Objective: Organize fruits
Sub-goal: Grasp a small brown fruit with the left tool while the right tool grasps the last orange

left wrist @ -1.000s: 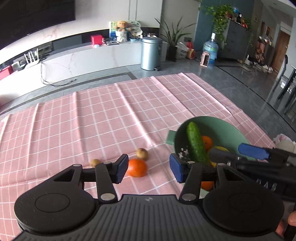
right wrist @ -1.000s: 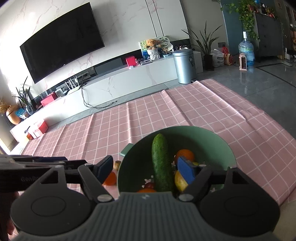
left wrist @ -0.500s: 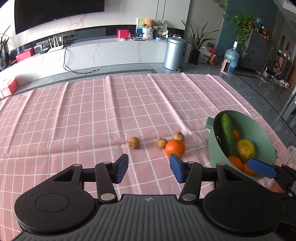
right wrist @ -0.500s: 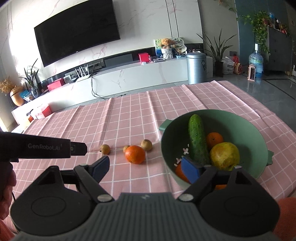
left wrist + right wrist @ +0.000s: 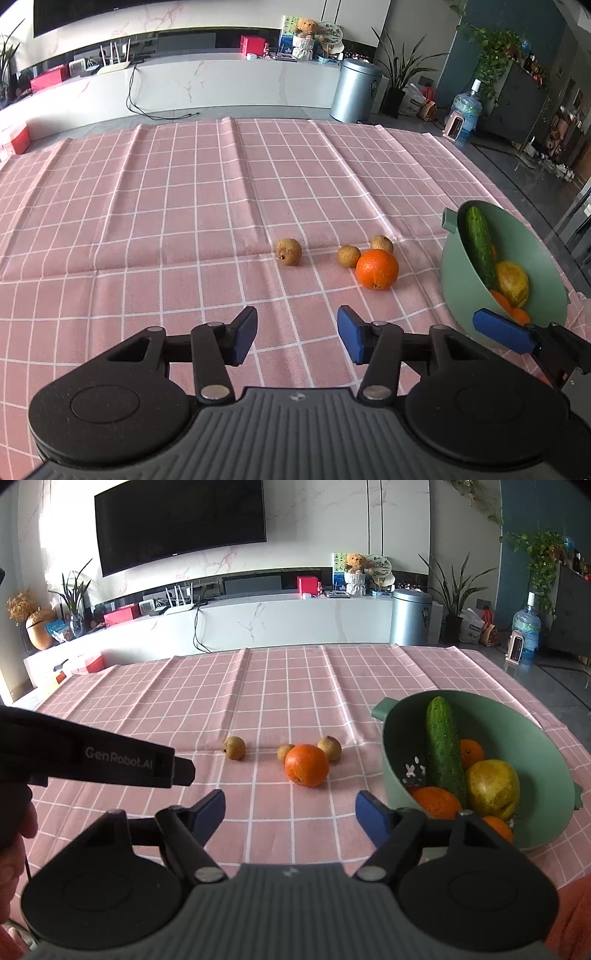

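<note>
Both tools have pulled back and up since a second ago, when the right one sat right over the green bowl (image 5: pixel 391 775) and the left was nosing at the orange (image 5: pixel 377 269). Now the left tool (image 5: pixel 297 336) hangs spread and empty over the pink checked surface (image 5: pixel 184 206), and the right tool (image 5: pixel 290 811) is likewise released, holding nothing. The orange rests on the cloth, touching one of three small brown fruits (image 5: pixel 288 251). In the bowl: cucumber (image 5: pixel 443 749), pear (image 5: pixel 491 786), oranges partly hidden behind the right finger. The small fruits' kind is hard to make out.
</note>
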Motion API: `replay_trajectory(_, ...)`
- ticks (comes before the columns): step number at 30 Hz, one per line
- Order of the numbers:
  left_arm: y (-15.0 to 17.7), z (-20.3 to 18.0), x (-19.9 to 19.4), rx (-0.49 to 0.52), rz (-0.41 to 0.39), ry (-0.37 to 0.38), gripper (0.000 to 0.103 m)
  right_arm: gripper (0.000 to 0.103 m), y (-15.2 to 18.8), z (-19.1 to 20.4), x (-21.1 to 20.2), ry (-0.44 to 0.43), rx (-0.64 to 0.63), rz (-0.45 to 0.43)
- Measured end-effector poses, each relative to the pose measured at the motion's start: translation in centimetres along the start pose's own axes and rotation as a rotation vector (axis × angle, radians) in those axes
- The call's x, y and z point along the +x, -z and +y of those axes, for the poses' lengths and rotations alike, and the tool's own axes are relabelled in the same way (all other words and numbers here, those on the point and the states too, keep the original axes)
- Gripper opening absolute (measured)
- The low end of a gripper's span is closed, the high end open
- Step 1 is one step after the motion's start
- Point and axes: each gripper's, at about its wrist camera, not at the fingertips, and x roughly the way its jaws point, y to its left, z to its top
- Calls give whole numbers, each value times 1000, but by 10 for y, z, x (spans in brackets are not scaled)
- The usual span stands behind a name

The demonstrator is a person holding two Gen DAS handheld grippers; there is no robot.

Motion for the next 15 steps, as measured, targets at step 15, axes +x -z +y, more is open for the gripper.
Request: replay_trajectory(15, -23, -6, 47, 138, -21, -1, 47, 48, -18, 18, 64, 60, -170, 59)
